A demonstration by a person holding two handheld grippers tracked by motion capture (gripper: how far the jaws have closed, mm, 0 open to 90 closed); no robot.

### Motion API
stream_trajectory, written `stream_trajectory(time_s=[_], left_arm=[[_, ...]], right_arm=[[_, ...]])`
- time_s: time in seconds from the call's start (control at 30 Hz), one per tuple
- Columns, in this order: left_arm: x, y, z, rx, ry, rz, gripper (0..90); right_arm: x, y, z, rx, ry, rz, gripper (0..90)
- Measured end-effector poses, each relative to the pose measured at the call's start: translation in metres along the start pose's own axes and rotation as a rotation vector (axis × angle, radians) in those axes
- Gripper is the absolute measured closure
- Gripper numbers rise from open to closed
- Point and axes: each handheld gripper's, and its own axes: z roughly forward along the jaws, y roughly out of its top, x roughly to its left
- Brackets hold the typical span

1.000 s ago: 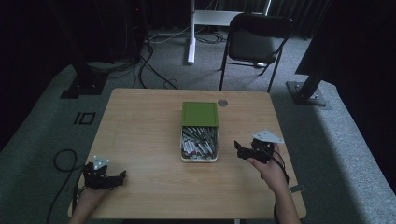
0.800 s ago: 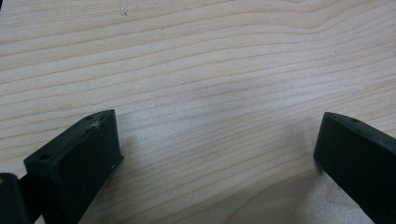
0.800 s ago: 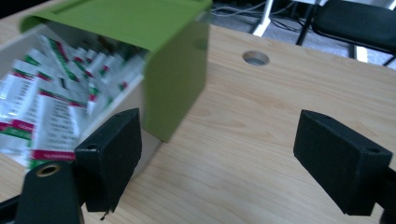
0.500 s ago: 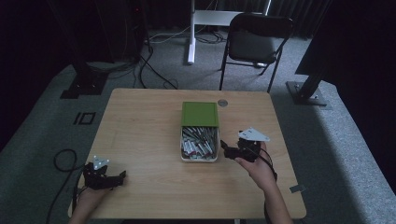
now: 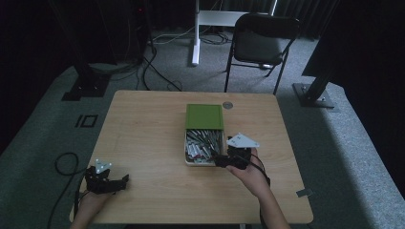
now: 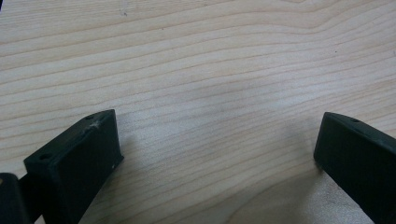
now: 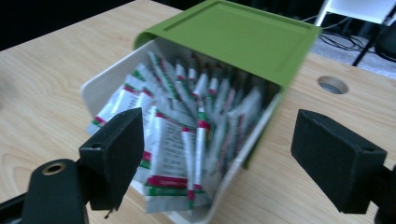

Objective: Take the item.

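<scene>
Light wood-grain table (image 5: 143, 129) with a shallow white rectangular tray (image 5: 187, 153) near centre-right, half covered at its far end by a flat green plastic lid (image 5: 204, 116); the uncovered near half is packed with thin white sachets with red and green bands (image 5: 203, 145), lying loose and overlapping. Right gripper (image 5: 220, 161) sits at the tray's near right corner, grey three-cornered plate (image 5: 242, 141) on top; in the right gripper view its jaws are spread wide, nothing between them, straddling the open end of the tray with the sachets right ahead. Left gripper (image 5: 123, 180) is well apart, at the near left corner of the table, jaws also wide over bare wood, holding nothing. Small round grommet hole (image 5: 227, 105) in the tabletop just beyond the lid. Behind the table: dark folding chair (image 5: 260, 43), white stand leg (image 5: 195, 33), cables on grey carpet. Nothing stands between the right gripper and the sachets
</scene>
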Motion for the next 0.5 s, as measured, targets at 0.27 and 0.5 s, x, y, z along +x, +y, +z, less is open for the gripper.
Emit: stream_trajectory(time_s=[0.27, 0.5], left_arm=[[0.000, 0.000, 0.000, 0.001, 0.000, 0.001, 1.3], [0.000, 0.000, 0.000, 0.002, 0.000, 0.002, 1.3]], right_arm=[[0.013, 0.001, 0.006, -0.006, 0.016, -0.026, 29.6], [0.022, -0.005, 0.017, 0.004, 0.036, -0.073, 44.0]])
